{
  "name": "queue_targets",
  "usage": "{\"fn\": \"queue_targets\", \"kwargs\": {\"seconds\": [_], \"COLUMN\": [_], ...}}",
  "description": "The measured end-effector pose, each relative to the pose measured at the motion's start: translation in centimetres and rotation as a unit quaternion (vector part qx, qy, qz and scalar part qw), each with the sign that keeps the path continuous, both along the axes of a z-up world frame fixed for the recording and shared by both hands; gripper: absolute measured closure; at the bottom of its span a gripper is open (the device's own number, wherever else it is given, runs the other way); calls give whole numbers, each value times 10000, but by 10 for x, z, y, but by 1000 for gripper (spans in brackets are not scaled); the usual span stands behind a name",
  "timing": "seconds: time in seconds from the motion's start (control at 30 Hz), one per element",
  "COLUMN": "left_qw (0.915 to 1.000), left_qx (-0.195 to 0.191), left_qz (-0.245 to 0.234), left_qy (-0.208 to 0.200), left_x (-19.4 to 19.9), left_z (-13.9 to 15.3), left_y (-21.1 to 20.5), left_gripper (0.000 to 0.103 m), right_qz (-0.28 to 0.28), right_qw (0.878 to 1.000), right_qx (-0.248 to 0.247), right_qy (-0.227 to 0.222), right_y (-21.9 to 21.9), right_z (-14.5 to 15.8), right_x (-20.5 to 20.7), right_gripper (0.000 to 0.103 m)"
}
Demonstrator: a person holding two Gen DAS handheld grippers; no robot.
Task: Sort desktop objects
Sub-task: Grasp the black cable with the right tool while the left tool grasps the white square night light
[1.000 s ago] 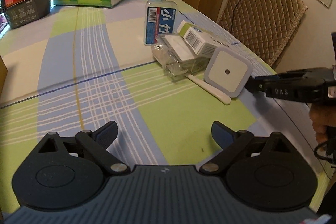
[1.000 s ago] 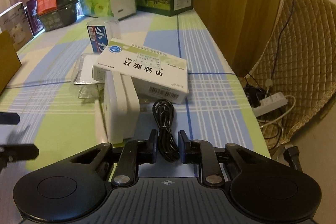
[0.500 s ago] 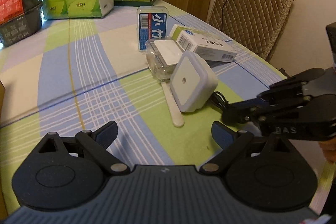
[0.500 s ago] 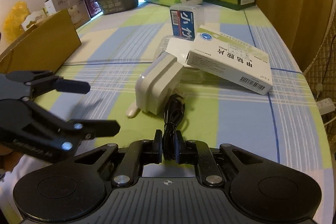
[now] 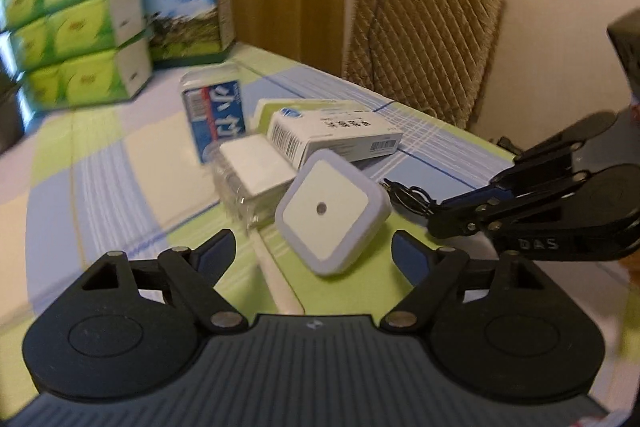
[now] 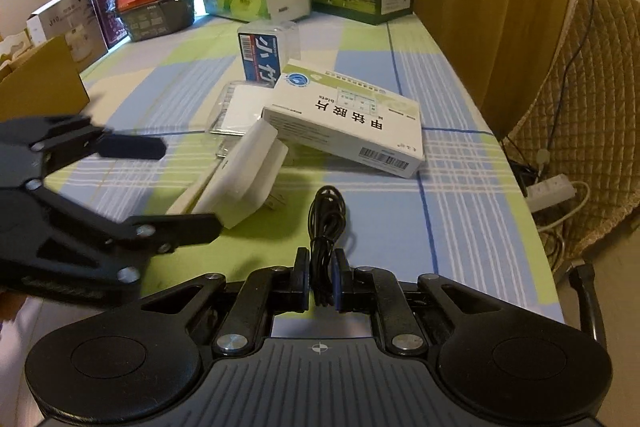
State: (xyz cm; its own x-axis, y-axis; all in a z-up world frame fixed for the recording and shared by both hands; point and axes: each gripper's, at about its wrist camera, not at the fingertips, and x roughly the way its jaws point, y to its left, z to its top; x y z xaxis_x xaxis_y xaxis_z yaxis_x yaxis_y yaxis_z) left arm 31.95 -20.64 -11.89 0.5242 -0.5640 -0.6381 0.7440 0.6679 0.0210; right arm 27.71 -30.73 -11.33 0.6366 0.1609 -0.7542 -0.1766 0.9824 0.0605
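Item: black cable, clenched in your right gripper.
Your left gripper, fingers spread, has moved closer to the white night light on the counter.

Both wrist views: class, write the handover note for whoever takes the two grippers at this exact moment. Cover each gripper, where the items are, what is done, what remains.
Right gripper: shut on the coiled black cable, low over the table.
Left gripper: open, empty, facing the square white night light, which leans tilted among the clutter.
Cluster beyond it: medicine box propped on a clear plastic case; blue-labelled clear box upright behind.
Done: only the cable is picked up. Nothing looks sorted yet.
Left: place the cable, then probably take the night light, then the boxes.
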Motion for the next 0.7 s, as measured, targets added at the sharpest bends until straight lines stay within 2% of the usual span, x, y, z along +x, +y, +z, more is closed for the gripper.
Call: {"fn": "queue_targets", "kwargs": {"seconds": [0.17, 0.33, 0.37, 0.43, 0.5, 0.7], "left_qw": [9991, 9970, 9970, 9972, 9977, 9980], "left_qx": [-39, 141, 155, 116, 92, 282], "left_qz": [-401, -756, -752, -712, -617, -294], "left_qy": [90, 46, 70, 181, 268, 490], "left_x": [16, 24, 27, 31, 31, -2], "left_z": [-5, -16, -18, -19, -19, -11], "left_y": [-13, -25, -27, -30, -29, -12], "left_gripper": [21, 21, 22, 31, 36, 39], "right_qz": [-119, -159, -165, -174, -188, -127], "right_qw": [9999, 9999, 9999, 9998, 9998, 9999], "right_qx": [-25, -13, -10, -16, 4, 72], "right_qy": [28, 51, 49, 64, 74, 23], "right_y": [-6, -7, -7, -7, -7, -6], "right_z": [-2, -3, -3, -4, -4, -1], "right_x": [1, 2, 2, 2, 3, -1], "right_gripper": [95, 95, 95, 96, 96, 96]}}
